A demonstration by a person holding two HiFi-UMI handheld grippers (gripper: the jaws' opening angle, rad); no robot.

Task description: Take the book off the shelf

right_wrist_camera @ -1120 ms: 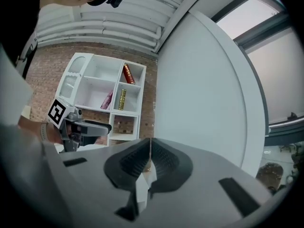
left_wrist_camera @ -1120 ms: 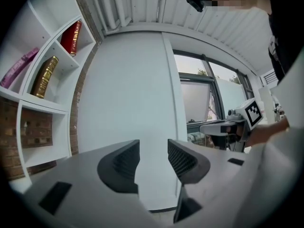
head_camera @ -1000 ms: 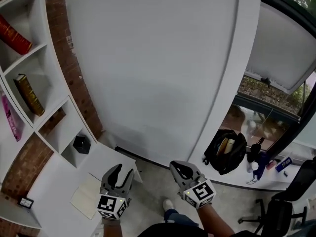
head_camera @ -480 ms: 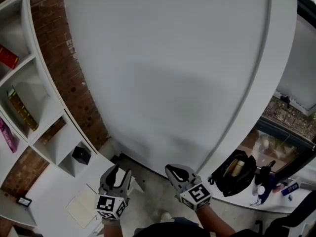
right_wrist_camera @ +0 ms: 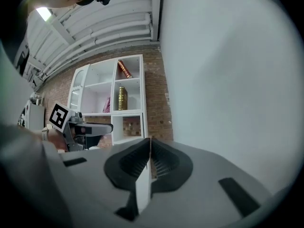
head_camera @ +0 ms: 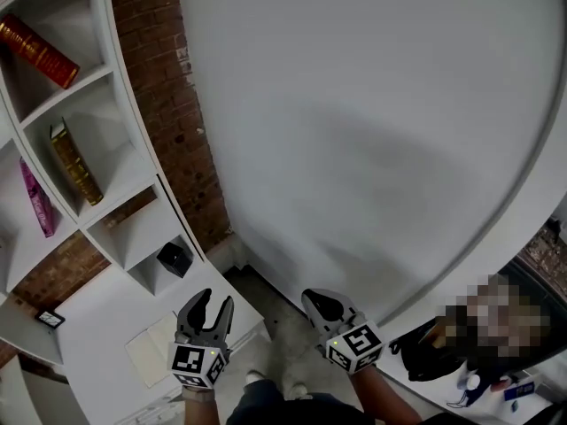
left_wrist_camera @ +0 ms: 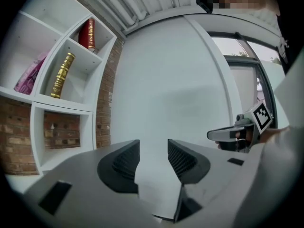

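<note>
The shelf [head_camera: 111,69] stands left of the wall [head_camera: 372,131]. 1 book [head_camera: 35,51] leans in its top compartment, a 2nd book [head_camera: 75,162] stands in the compartment below, and a box [head_camera: 174,258] sits lower still. Below the shelf, a notebook [head_camera: 151,354] lies on the counter [head_camera: 97,312].

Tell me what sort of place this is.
Probably an office or study room: a white shelf unit holding a few books, such as a gold book, stands against a brick wall, with a notebook on a white table below.
</note>
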